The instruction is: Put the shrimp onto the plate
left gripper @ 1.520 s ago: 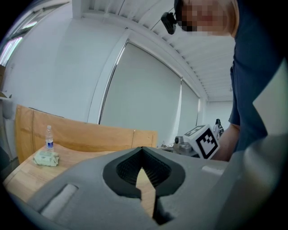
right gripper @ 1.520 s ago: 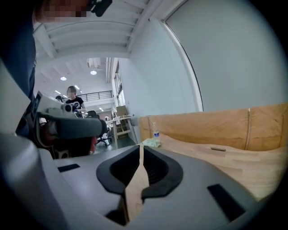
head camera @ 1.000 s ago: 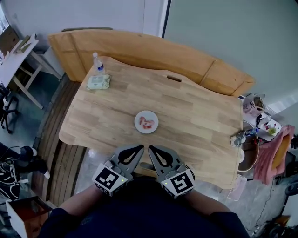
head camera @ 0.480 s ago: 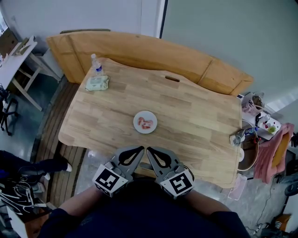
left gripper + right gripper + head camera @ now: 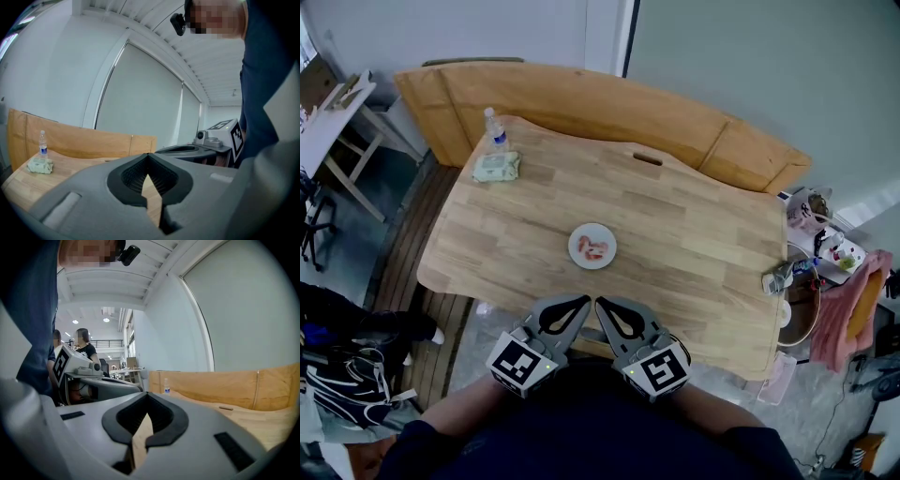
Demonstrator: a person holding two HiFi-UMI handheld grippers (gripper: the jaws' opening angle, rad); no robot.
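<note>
**Shrimp on the plate, both grippers shut and held back**

Shrimp (image 5: 594, 248) lie on the small white plate (image 5: 581, 235) as a few pale pink-red pieces bunched close together in the middle of it. They are too small in the head view to count or to make out their shape. None shows on the bare wood around the plate, so as things lie the task looks done, or close to done.

The plate sits alone on the wooden table (image 5: 694, 234). That leaves free room on every side of it, likely so that either tool can reach it.

The left gripper (image 5: 581, 300) and the right gripper (image 5: 602, 302) sit side by side on the person's side of the plate, well apart from it, at the near edge of the table and close to the body. Each has its jaws together at the tips with nothing between them. Tucked in and empty like this, they read as a rest pose, not a reach.

Beyond the plate, toward the far left corner, a pack of wipes (image 5: 497, 167) lies with a water bottle (image 5: 494, 129) just behind it, both well away from the plate and playing no part.
</note>
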